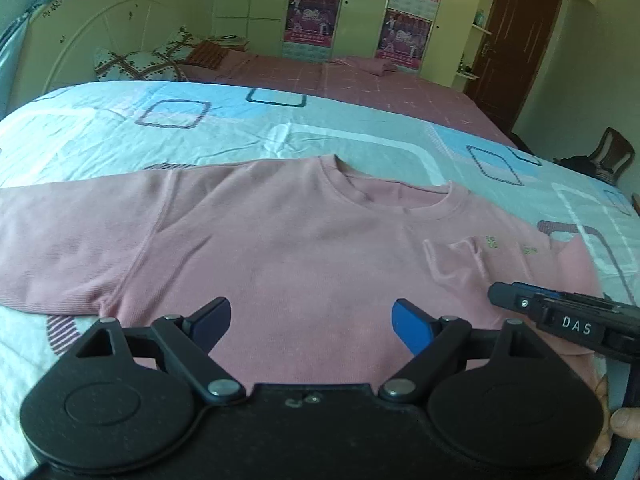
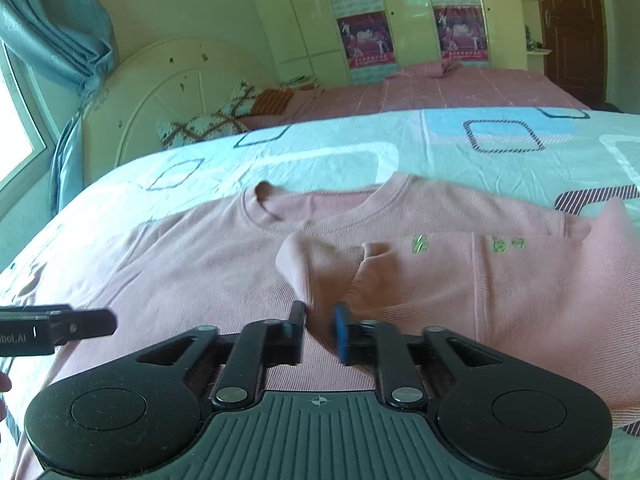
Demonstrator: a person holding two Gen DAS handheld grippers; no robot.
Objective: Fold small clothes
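A small pink long-sleeved shirt (image 1: 280,240) lies flat, front up, on the patterned bed sheet (image 1: 120,128). One sleeve (image 1: 60,240) stretches out to the left. The other sleeve (image 2: 320,272) is folded in across the chest, below the neckline (image 2: 312,208). My left gripper (image 1: 312,318) hovers open and wide over the shirt's lower body, with nothing between its fingers. My right gripper (image 2: 320,324) is partly open, and the end of the folded sleeve lies loosely between its fingers. In the left wrist view the right gripper (image 1: 504,294) shows side-on at the right. The tip of the left gripper (image 2: 92,326) shows at the right wrist view's left edge.
Beyond the sheet lies a pink bed cover (image 1: 400,80) with pillows (image 1: 136,64) against a white headboard (image 1: 100,20). Wardrobes with posters (image 1: 312,12) stand behind. A wooden chair (image 1: 612,156) and a brown door (image 1: 520,40) are at the right. A hand (image 1: 624,420) holds the right gripper.
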